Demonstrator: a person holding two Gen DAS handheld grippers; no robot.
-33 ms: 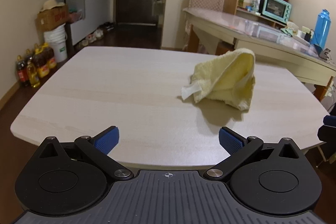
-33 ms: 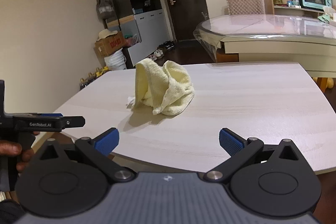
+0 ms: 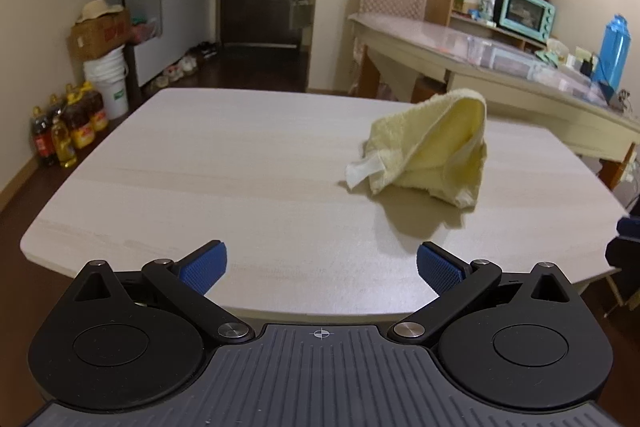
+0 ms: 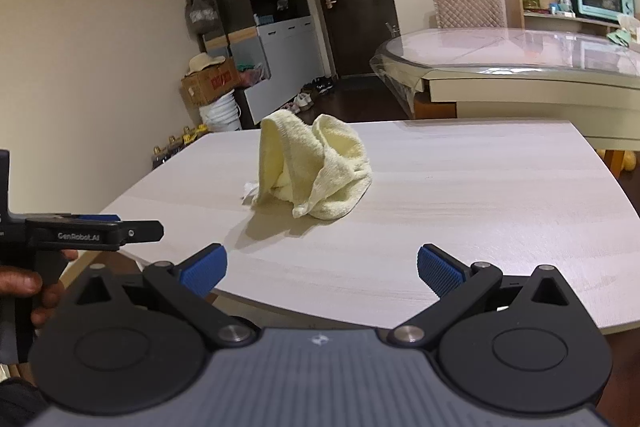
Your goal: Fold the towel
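The pale yellow towel (image 3: 434, 151) sits in a crumpled, peaked heap on my surface (image 3: 240, 163), not yet folded, with a white tag poking out of its low edge. From my left tool (image 3: 322, 265) it lies at about one o'clock, well ahead of the blue pads; from my right tool (image 4: 322, 267) the same heap (image 4: 316, 167) lies at about eleven o'clock, also well apart. Both tools hover at the near edge of the surface with their jaws spread wide and nothing between them. At nine o'clock in the right view I can see my left hand (image 4: 24, 287) on its tool's handle. Beyond the surface, at two o'clock, stands a second table (image 3: 500, 83) bearing a teal oven (image 3: 524, 11).
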